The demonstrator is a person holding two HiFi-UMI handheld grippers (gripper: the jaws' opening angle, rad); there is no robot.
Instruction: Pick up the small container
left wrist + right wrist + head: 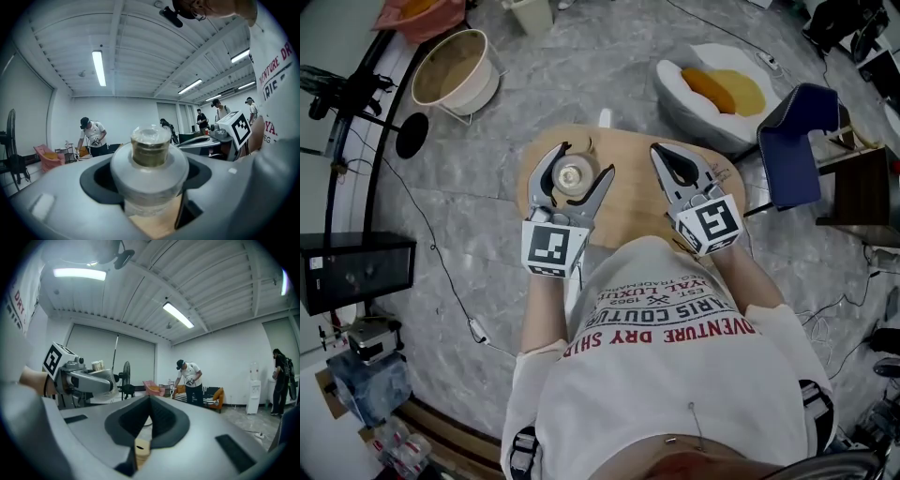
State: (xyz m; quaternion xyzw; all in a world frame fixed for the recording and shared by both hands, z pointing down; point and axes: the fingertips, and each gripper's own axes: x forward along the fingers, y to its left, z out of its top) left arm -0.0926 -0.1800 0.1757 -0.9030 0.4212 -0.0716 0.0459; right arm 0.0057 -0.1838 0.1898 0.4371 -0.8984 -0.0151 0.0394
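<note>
The small clear round container with a brass-coloured neck and see-through lid (574, 175) is no longer something to reach for. It sits right between the jaws of the left gripper (581, 161), at twelve o'clock from that gripper's marker cube, over the round light wooden table (628, 202). It stands upright, long axis vertical and lid uppermost, so the jaws cross it from the sides at its broad lower body. In the left gripper view the container (150, 159) fills the gap. The jaws stand wide yet bear on its flanks at nine and three o'clock, so I read this as a grip on it rather than an idle open hand. The tabletop shows beneath it, and I cannot tell whether its base has left the wood. The right gripper (664, 157) lies at three o'clock of the container, well apart from it. Its jaws are drawn together on nothing, so the lift looks like the left's alone, straight up.
</note>
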